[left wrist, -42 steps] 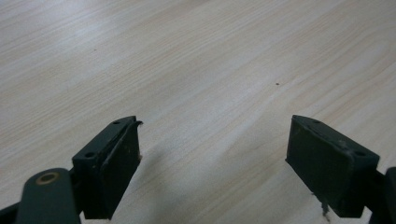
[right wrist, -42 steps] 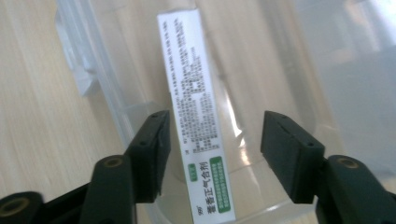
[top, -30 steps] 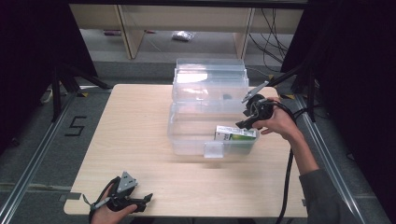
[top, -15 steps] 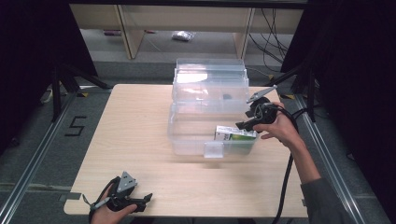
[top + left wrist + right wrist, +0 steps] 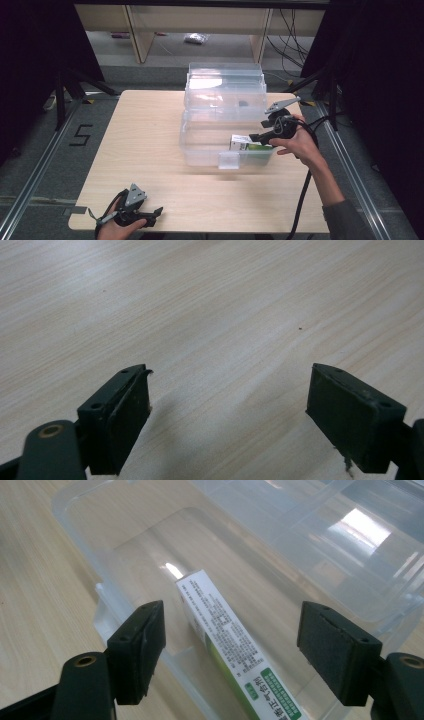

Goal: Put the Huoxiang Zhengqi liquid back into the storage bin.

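A wooden bench (image 5: 150, 145) carries a clear plastic bin (image 5: 200, 150) with its lid (image 5: 225, 87) swung open at the far side. A white-and-green carton (image 5: 247, 143) lies flat inside the bin, in its right part near the front wall; in the right gripper view the carton (image 5: 235, 650) runs diagonally toward the bottom edge, where its near end is cut off, and its small printed text cannot be read. The right tongs (image 5: 260, 136), held by the right hand (image 5: 300, 145), hang over the bin's right rim just above the carton, their jaws spread wide on either side of it and touching nothing; in the right gripper view the right tongs (image 5: 230, 655) straddle the carton with a clear gap at each pad. The left tongs (image 5: 150, 216) rest low at the bench's front-left corner, well apart from the bin, in the left hand (image 5: 117, 230), which is cut off by the bottom edge. In the left gripper view the left tongs (image 5: 227, 415) are spread wide over bare wood. A small dark mark inside the lid is too small to identify. Compared with one second ago, the right tongs have moved slightly away from the bin toward the person; the carton, bin and left tongs have not shifted.
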Tool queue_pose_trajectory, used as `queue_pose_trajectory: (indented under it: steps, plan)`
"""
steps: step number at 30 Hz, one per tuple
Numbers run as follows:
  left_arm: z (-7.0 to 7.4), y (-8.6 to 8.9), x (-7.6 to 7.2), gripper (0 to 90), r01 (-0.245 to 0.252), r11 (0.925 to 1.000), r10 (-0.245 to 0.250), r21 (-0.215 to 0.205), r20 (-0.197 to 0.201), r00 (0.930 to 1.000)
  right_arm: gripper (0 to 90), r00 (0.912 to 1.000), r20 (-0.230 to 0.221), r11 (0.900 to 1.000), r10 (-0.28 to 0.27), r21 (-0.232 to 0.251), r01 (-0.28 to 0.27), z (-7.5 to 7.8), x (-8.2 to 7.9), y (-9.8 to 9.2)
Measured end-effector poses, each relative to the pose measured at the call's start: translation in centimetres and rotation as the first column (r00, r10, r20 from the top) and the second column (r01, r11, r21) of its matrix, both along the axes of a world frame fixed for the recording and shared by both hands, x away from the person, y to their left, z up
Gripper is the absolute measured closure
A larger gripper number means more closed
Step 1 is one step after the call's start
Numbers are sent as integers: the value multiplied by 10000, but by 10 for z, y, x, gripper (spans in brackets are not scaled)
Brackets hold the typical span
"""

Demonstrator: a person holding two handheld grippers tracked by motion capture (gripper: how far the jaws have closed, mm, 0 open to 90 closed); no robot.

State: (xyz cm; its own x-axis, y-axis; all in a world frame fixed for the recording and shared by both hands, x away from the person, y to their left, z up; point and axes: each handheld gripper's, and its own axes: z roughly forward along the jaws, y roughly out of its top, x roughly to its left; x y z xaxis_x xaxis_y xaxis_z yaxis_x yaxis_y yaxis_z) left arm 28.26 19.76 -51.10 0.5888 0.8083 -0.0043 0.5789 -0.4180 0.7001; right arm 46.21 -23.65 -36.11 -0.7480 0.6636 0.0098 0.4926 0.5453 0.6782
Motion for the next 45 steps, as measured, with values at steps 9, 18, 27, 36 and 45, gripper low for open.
queue_pose_trajectory:
  steps: [9,18,27,36,45]
  plan:
    - [0,0,0,167,-9,10000,9,-9,3,10000,204,9995,103,9971,-303,696,295,-6,-16,0]
    - [0,0,1,167,-12,10000,12,-29,-17,10000,195,9982,349,9920,-496,1176,451,-15,-32,-3]
    - [1,0,-1,167,166,9999,-166,-27,-68,9998,200,9975,371,9863,-607,1556,542,-25,-38,-11]
    - [0,-1,-1,167,58,10000,-58,-55,5,10000,195,9973,531,9869,-512,1559,424,-25,-42,-11]
    - [2,0,-1,167,160,9999,-160,-55,-17,9999,196,9983,425,9881,-399,1504,331,-30,-52,-9]
